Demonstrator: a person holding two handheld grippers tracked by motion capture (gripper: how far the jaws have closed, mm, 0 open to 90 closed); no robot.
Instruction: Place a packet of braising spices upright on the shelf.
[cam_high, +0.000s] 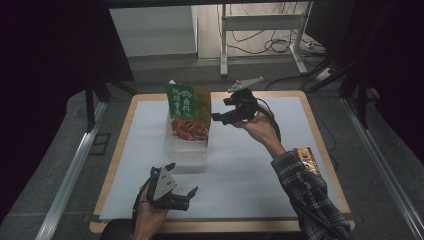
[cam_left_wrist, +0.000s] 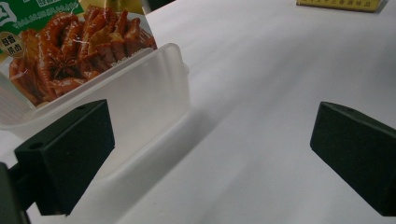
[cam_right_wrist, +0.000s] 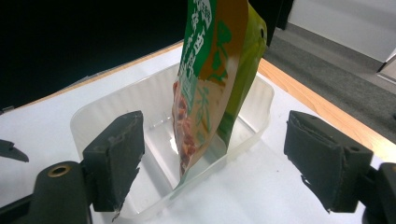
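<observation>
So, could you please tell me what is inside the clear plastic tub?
A food pouch stands upright inside the tub, its lower edge resting against the near wall. The remaining floor looks bare; the part behind the pouch is covered.

Before you stands a wooden table (cam_high: 116, 165), mostly covered by a white sheet (cam_high: 250, 170). On the sheet sits a clear plastic container (cam_high: 186, 149), near the middle. A small yellow-red packet (cam_high: 307, 160) lies at the right edge.

You work in a lab-like office room: grey carpet (cam_high: 60, 165) around your table (cam_high: 320, 150), cables (cam_high: 260, 42) trailing under a metal desk frame (cam_high: 262, 22) beyond its far edge
</observation>
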